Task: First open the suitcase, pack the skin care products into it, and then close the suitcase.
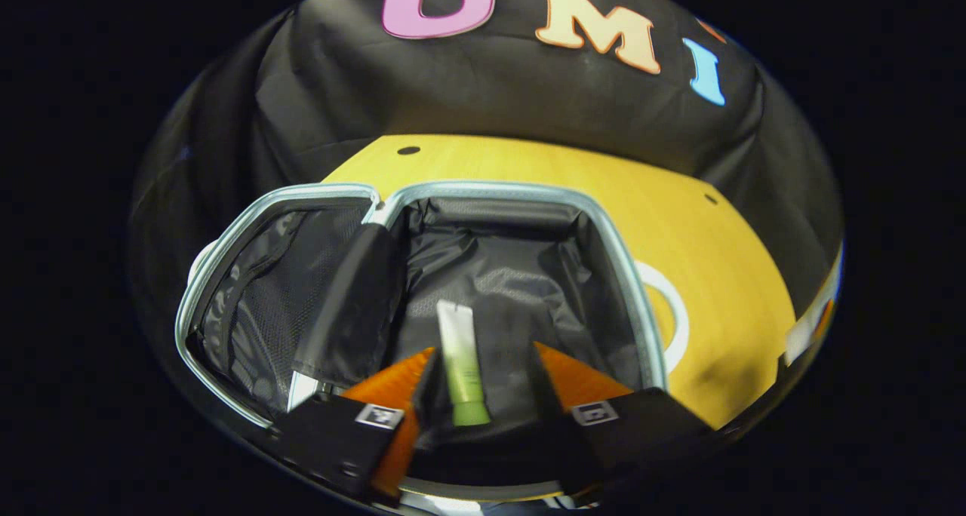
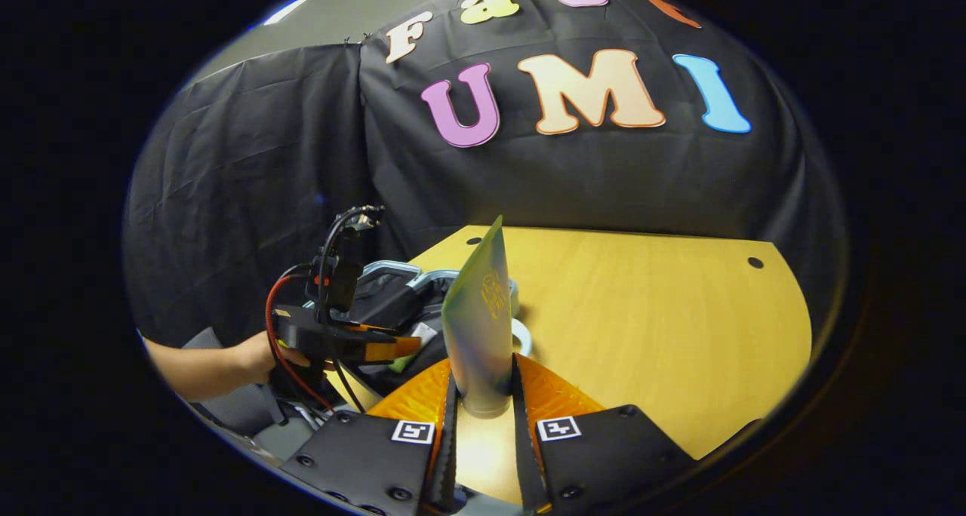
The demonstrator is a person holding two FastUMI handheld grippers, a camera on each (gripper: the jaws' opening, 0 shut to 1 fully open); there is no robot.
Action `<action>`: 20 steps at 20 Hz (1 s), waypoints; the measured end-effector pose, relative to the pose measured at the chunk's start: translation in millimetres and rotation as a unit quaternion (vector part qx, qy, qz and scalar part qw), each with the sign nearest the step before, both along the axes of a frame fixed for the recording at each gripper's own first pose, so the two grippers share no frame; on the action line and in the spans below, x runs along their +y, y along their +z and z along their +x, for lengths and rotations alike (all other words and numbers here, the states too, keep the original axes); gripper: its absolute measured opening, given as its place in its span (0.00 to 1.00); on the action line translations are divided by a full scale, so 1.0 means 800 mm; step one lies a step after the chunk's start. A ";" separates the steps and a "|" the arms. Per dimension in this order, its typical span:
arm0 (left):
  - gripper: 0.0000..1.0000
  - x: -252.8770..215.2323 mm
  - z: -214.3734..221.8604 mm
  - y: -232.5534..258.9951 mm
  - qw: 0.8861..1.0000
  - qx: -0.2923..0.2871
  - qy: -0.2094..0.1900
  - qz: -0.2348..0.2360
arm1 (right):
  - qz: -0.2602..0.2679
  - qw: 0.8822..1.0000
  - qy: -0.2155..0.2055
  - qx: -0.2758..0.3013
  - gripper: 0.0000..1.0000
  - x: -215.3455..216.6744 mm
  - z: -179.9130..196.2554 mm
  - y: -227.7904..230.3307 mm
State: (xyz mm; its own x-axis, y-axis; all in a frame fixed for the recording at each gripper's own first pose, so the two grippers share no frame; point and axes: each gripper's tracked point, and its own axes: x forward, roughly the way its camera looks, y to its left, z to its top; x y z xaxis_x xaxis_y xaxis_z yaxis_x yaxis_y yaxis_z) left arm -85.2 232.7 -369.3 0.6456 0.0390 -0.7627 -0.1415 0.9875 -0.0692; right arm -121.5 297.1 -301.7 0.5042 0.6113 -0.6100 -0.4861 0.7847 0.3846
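The suitcase [image 1: 634, 290] lies open on the wooden table, its mesh-lined lid [image 1: 256, 305] folded out to the left. A white and green tube [image 1: 460, 361] rests on the black lining of the main compartment, cap toward me. My left gripper [image 1: 484, 350] hangs open over it; the tube sits in the wide gap, and I see neither finger touching it. My right gripper [image 2: 483, 365] is shut on a second green tube [image 2: 479, 305], held upright with its cap down between the fingers, above the table right of the suitcase [image 2: 392, 274].
In the right gripper view a hand [image 2: 256, 357] holds the left gripper [image 2: 339, 335] over the suitcase. A white ring [image 1: 675, 312] lies by the suitcase's right edge. Bare wooden table [image 2: 641, 312] stretches to the right. Black cloth walls close the back.
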 end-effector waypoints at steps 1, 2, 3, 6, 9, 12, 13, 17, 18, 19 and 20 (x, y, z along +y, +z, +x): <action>0.82 0.004 0.004 0.019 1.000 -0.023 0.002 -0.008 | 0.004 1.000 0.007 0.007 0.35 0.018 0.000 -0.005; 0.82 0.008 0.009 0.040 0.999 -0.046 0.004 -0.015 | 0.010 1.000 0.013 0.015 0.31 0.039 0.000 -0.008; 0.80 0.017 0.011 0.060 0.998 -0.066 0.006 -0.019 | 0.014 0.999 0.018 0.022 0.35 0.058 0.001 -0.014; 0.78 0.071 0.020 0.108 0.994 -0.111 0.021 -0.008 | 0.013 0.998 0.026 0.050 0.35 0.107 -0.007 -0.040; 0.79 0.146 0.023 0.139 0.989 -0.141 0.050 0.007 | -0.006 0.995 0.033 0.090 0.31 0.143 -0.028 -0.082; 0.79 0.226 0.013 0.143 0.986 -0.141 0.081 0.033 | -0.028 0.991 0.029 0.127 0.35 0.159 -0.049 -0.114; 0.79 0.251 0.008 0.143 0.985 -0.140 0.092 0.037 | -0.037 0.989 0.026 0.143 0.35 0.162 -0.056 -0.123; 0.79 0.330 -0.013 0.131 0.980 -0.131 0.140 0.047 | -0.063 0.985 0.005 0.158 0.35 0.175 -0.056 -0.142; 0.79 0.345 -0.019 0.126 0.979 -0.126 0.150 0.048 | -0.073 0.984 0.001 0.161 0.31 0.178 -0.057 -0.149; 0.79 0.362 -0.024 0.123 0.978 -0.121 0.160 0.051 | -0.079 0.983 -0.003 0.165 0.35 0.180 -0.057 -0.150; 0.79 0.376 -0.030 0.116 0.978 -0.116 0.166 0.055 | -0.080 0.983 -0.007 0.163 0.35 0.186 -0.057 -0.150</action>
State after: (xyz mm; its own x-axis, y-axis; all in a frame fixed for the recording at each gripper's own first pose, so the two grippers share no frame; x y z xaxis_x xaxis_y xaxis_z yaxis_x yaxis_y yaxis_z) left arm -109.0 533.3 -276.3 0.7386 0.3493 -0.5766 -0.4485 0.8932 -0.0333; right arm -167.1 445.9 -422.0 0.2739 0.4885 -0.8285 -0.3453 0.8539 0.3893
